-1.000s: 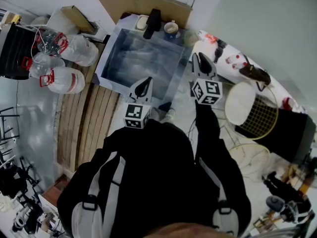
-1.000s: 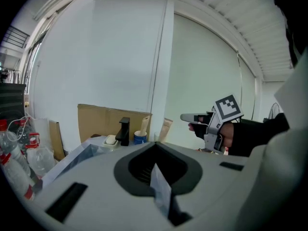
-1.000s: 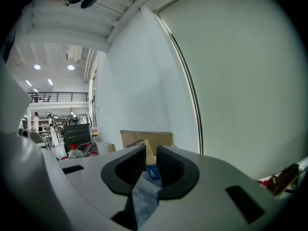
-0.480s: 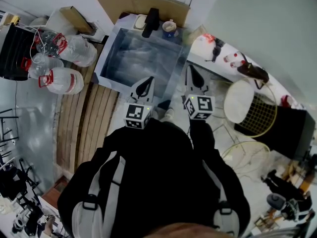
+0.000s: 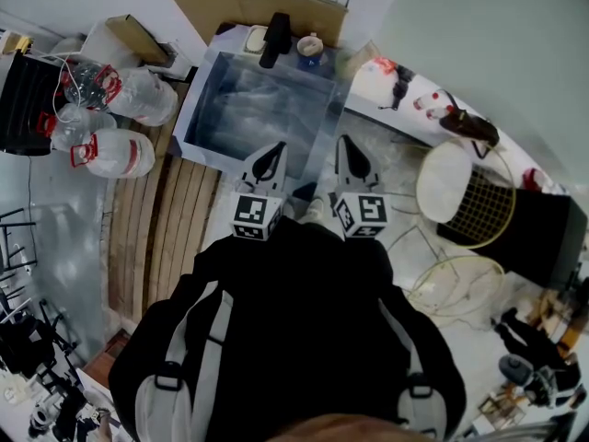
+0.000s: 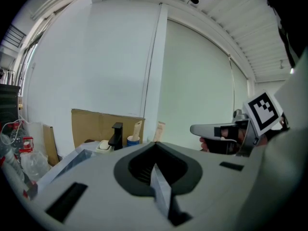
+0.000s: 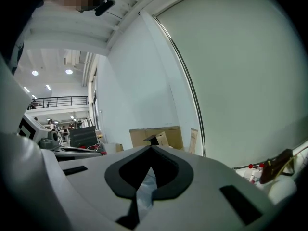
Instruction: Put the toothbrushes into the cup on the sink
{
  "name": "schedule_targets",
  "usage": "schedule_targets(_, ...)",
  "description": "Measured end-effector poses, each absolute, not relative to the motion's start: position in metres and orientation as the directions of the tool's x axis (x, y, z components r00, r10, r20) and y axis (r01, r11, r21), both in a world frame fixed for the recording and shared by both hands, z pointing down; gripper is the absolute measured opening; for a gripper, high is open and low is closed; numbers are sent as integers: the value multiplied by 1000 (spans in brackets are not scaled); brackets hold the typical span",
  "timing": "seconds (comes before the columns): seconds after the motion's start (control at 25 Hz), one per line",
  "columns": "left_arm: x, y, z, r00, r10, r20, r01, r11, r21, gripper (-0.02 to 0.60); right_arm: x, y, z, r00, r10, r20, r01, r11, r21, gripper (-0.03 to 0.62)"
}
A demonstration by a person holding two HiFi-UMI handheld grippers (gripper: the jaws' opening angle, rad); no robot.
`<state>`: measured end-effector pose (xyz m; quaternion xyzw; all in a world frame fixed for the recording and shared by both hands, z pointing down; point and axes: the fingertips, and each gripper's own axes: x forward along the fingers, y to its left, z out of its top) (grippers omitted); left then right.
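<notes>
The steel sink [image 5: 210, 74] lies ahead of me, seen from above in the head view. On its far rim stand a blue-and-white cup [image 5: 310, 49], a black faucet [image 5: 274, 39] and a soap dish [image 5: 255, 37]. The cup [image 6: 133, 140] also shows in the left gripper view, beside the faucet [image 6: 115, 134]. I cannot make out a toothbrush for certain. My left gripper [image 5: 270, 157] hovers at the sink's near edge, shut and empty. My right gripper [image 5: 347, 147] is level with it, just right of the sink, jaws shut with nothing between them.
A white counter [image 5: 419, 99] with red-and-white items and small bottles runs right of the sink. Water jugs [image 5: 115, 147] and a wooden slatted platform [image 5: 170, 224] lie left. A white lid on a wire basket [image 5: 474, 203], loose wire hoops [image 5: 456, 279] and cardboard [image 5: 253, 3] surround the spot.
My right gripper has drawn back from the counter, toward me and leftward, and its jaws have closed. The left gripper has stayed put.
</notes>
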<state>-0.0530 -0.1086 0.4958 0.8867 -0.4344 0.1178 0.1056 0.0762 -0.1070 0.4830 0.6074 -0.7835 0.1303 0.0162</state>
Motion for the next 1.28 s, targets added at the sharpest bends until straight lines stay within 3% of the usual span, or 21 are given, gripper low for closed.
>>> schedule_targets(1.28,-57,-111,498,596,-744,303,-792,-606,70,2,78,-101,493,-257,-943,213,-959,222,-175,2)
